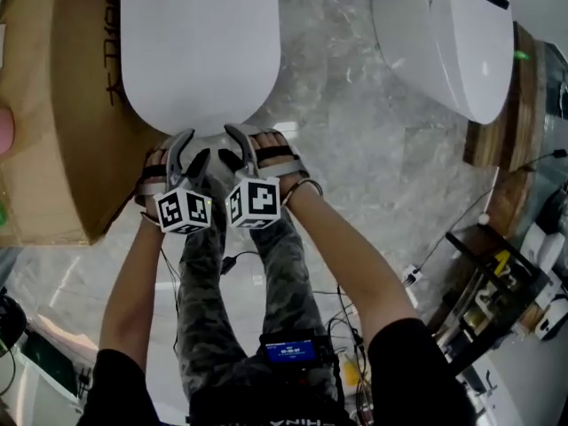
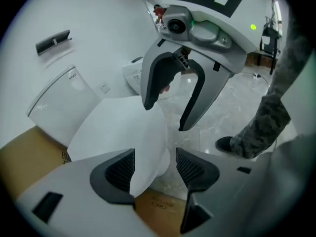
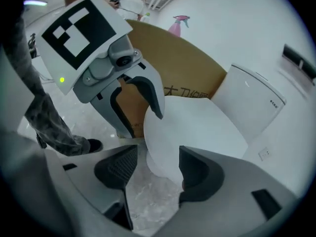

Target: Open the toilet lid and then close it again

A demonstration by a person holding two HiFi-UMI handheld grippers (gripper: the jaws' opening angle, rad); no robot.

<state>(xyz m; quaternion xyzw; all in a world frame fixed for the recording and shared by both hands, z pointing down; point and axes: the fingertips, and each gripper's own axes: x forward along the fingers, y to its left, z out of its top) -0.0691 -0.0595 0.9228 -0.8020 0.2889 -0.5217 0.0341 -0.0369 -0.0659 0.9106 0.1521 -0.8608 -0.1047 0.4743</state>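
The white, glossy, rounded plastic toilet lid [image 1: 200, 43] lies shut and flat on its bowl, beside a brown cardboard box [image 1: 62, 114] on the grey marble floor [image 1: 355, 105]. Both the left gripper [image 1: 190, 153] and the right gripper [image 1: 236, 149] sit side by side at the lid's front edge with jaws spread wide and nothing clamped. The rim may already be inside the gaps, though this is hard to judge. The lid looks stiff, fairly light and slippery, hinged at the rear. The thin front lip at the centre is probably the best hold, lifted gently in an arc and lowered without dropping.
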